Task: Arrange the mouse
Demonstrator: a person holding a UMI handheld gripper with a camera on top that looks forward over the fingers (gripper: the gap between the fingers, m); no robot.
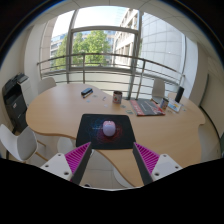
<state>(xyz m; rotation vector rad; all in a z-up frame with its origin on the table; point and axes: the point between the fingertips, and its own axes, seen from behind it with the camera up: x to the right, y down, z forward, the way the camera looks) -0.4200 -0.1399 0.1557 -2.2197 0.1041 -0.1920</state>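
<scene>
A pale mouse sits on a dark mouse mat near the front edge of a rounded wooden table. My gripper is open and empty. Its two fingers with pink pads stand wide apart, short of the table's front edge. The mouse lies ahead of the fingers, roughly in line with the gap between them.
On the far side of the table are a cup, a small dark object, a reddish flat item and an upright screen-like object. White chairs stand at the left and below the fingers. Large windows with a railing are behind.
</scene>
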